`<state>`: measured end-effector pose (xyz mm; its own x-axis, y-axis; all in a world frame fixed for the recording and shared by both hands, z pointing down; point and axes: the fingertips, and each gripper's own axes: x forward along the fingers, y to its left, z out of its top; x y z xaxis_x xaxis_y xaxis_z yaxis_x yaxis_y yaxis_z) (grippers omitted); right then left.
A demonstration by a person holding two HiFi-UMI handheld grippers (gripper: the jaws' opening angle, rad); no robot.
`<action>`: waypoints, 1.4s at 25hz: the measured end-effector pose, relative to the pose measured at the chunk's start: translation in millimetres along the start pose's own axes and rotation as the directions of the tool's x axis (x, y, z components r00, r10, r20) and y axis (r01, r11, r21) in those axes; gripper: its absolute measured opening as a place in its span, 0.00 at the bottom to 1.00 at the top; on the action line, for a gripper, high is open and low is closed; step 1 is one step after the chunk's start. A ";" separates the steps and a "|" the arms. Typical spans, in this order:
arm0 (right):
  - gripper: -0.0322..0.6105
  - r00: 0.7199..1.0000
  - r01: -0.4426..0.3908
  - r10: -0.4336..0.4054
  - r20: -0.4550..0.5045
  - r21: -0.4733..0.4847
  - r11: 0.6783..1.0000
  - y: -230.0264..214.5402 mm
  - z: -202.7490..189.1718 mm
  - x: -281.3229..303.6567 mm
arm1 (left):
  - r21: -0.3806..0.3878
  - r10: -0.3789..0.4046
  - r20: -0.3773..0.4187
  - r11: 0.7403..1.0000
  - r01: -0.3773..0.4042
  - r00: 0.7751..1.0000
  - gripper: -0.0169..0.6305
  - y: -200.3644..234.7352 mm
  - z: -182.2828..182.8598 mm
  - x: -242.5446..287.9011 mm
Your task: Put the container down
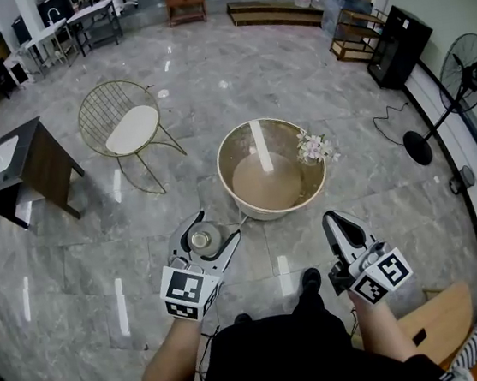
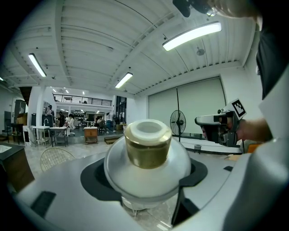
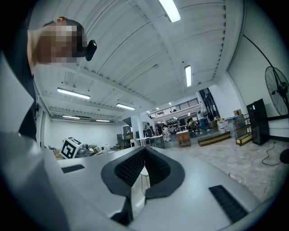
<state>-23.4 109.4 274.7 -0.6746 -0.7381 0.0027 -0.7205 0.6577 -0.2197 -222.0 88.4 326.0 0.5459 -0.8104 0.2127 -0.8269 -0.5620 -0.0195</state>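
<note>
The container (image 1: 200, 238) is a small round white jar with a gold neck and a white cap. My left gripper (image 1: 203, 240) is shut on it and holds it in the air above the marble floor, in front of the person. In the left gripper view the container (image 2: 148, 159) fills the gap between the jaws of the left gripper (image 2: 144, 180), with its cap pointing away from the camera. My right gripper (image 1: 333, 219) is off to the right, level with the left one. In the right gripper view the right gripper (image 3: 143, 155) is shut, and its ribbed pads meet at the tips with nothing held.
Ahead on the floor stands a round gold basin-shaped table (image 1: 235, 146) with a white flower spray (image 1: 315, 146) on its rim. There is a gold wire chair (image 1: 123, 126) at left and a dark side table (image 1: 24, 164) further left. A standing fan (image 1: 462, 80) and a black cabinet (image 1: 399, 45) are at right.
</note>
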 end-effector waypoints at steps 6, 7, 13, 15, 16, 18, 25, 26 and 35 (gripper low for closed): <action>0.08 0.999 -0.045 0.045 0.007 0.032 0.998 -103.3 19.8 -2.4 | 0.001 0.037 -0.009 0.999 -0.037 0.999 0.55 -37.4 18.2 92.6; 0.07 0.999 -0.050 0.050 0.005 0.036 0.998 -126.4 22.3 -6.8 | -0.011 0.047 -0.006 0.999 -0.047 0.999 0.55 -46.9 22.4 110.9; 0.07 0.992 -0.118 0.121 -0.039 0.072 0.990 -255.5 27.5 -32.1 | -0.052 0.132 -0.026 0.990 -0.134 0.991 0.55 -98.1 44.8 221.0; 0.07 0.987 -0.142 0.147 -0.064 0.081 0.987 -285.1 26.2 -35.7 | -0.062 0.158 -0.031 0.985 -0.160 0.987 0.55 -108.2 52.1 250.1; 0.07 0.985 -0.152 0.158 -0.075 0.084 0.985 -297.6 25.2 -36.4 | -0.068 0.167 -0.033 0.983 -0.169 0.985 0.55 -112.0 55.0 262.9; 0.07 0.980 -0.171 0.179 -0.090 0.092 0.981 -317.0 23.2 -34.8 | -0.072 0.177 -0.042 0.981 -0.180 0.983 0.55 -116.9 58.4 283.8; 0.07 0.962 -0.230 0.244 -0.126 0.112 0.967 -340.4 15.0 8.0 | -0.093 0.216 -0.090 0.970 -0.224 0.972 0.55 -95.6 40.4 314.5; 0.07 0.959 -0.236 0.250 -0.132 0.109 0.966 -341.7 13.8 17.7 | -0.090 0.220 -0.097 0.969 -0.229 0.971 0.55 -89.3 36.1 316.5; 0.07 0.948 -0.254 0.265 -0.176 0.085 0.964 -341.4 0.5 121.7 | -0.098 0.210 -0.120 0.970 -0.222 0.970 0.55 -4.9 10.1 339.2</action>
<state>140.6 -205.1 349.5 -0.8589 -0.4990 0.1158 -0.5094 0.8082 -0.2957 -31.4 -185.4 388.4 0.3400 -0.8847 0.3190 -0.9366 -0.3492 0.0297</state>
